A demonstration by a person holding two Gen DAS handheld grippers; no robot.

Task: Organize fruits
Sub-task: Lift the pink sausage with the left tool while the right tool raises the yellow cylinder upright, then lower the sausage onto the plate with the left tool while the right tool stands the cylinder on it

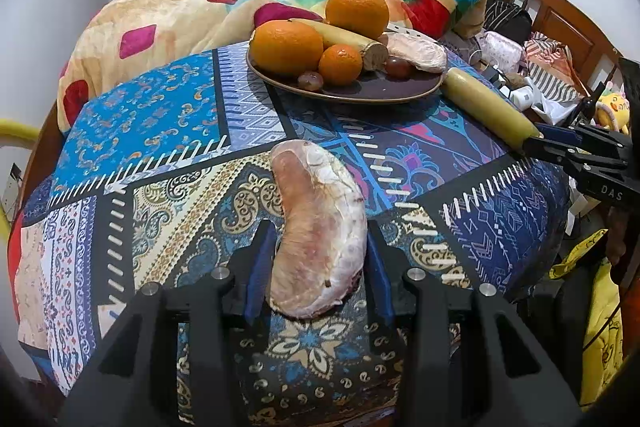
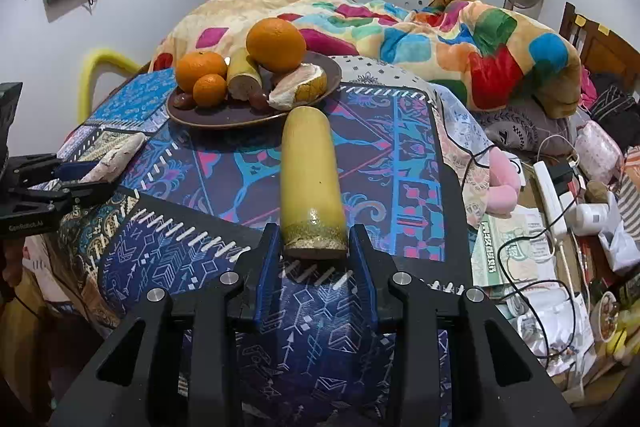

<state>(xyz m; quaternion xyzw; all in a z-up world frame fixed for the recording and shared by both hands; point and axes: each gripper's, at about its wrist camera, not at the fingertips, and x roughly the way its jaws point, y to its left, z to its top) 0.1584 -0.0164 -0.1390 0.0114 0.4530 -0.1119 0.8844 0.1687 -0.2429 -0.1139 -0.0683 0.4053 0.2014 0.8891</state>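
Left wrist view: my left gripper (image 1: 320,247) points down at the patterned cloth on the bench (image 1: 160,155). A peeled pomelo segment (image 1: 316,227) lies lengthwise between the fingers, its near end deep in the gap. The blue pads sit against its flanks on both sides — I read this as a pinch on the segment. Straight ahead of the gripper, further along the bench, stands the brown plate (image 1: 360,93). On it: two big oranges (image 1: 286,47), a small mandarin (image 1: 340,64), a cut banana piece (image 1: 352,43), a second pomelo segment (image 1: 416,51) and some dark grapes (image 1: 310,81). Ahead and to the right, the right gripper (image 1: 536,143) comes in from the frame edge, clamped on the near end of another banana piece (image 1: 488,107), just beside the plate rim.

Right wrist view: my right gripper (image 2: 316,243) has that banana piece (image 2: 310,179) running straight ahead from its fingertips, cut end nearest me. Both pads touch the sides of the cut end — jaws narrowed onto it, a grip at the tips only. The plate (image 2: 224,117) is ahead and slightly left, the banana's far end close to its rim. Far left, the left gripper (image 2: 80,179) holds the pomelo segment (image 2: 120,155).
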